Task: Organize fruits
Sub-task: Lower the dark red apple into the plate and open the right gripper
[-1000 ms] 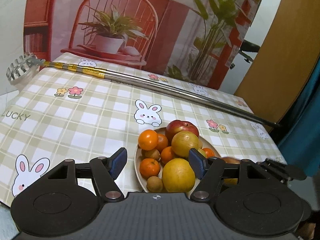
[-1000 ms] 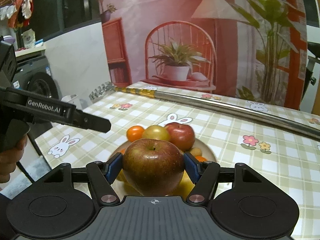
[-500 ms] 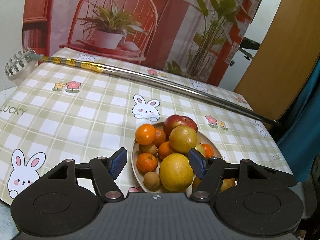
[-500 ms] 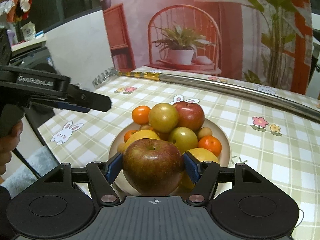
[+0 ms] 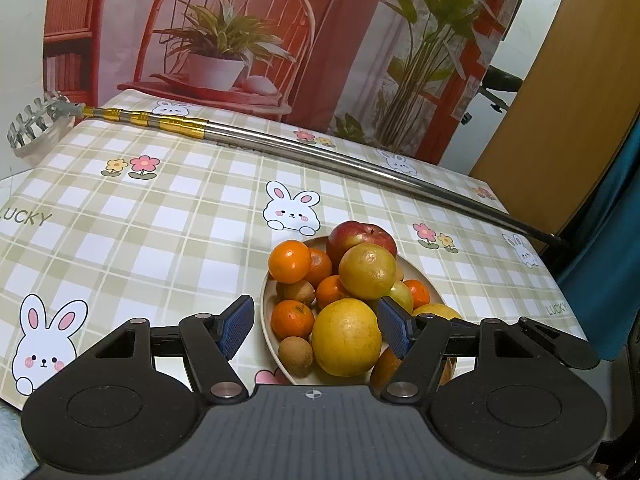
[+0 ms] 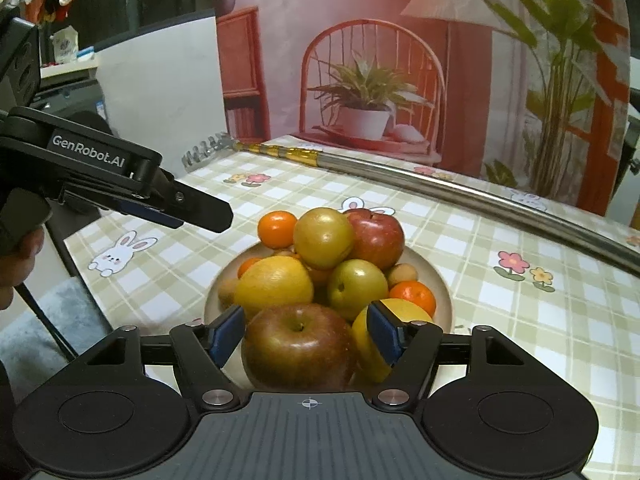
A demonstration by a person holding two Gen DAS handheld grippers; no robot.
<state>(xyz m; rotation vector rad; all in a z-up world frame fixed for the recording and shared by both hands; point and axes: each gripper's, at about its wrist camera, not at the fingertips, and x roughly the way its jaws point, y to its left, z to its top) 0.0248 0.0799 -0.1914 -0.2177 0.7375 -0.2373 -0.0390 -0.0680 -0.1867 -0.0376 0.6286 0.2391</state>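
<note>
Between the right gripper's [image 6: 306,338] blue pads sits a brownish apple [image 6: 298,354].

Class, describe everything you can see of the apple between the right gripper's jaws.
The apple is large, glossy, dull red shading to olive-brown, its stem dimple facing up. It sits between the right gripper jaws, low at the near edge of the plate, against the yellow citrus behind. A thin gap shows at each blue pad.

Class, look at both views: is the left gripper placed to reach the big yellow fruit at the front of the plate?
Probably yes. The left gripper is open and empty, the yellow fruit lies straight ahead between its fingers, and nothing blocks the way.
</note>
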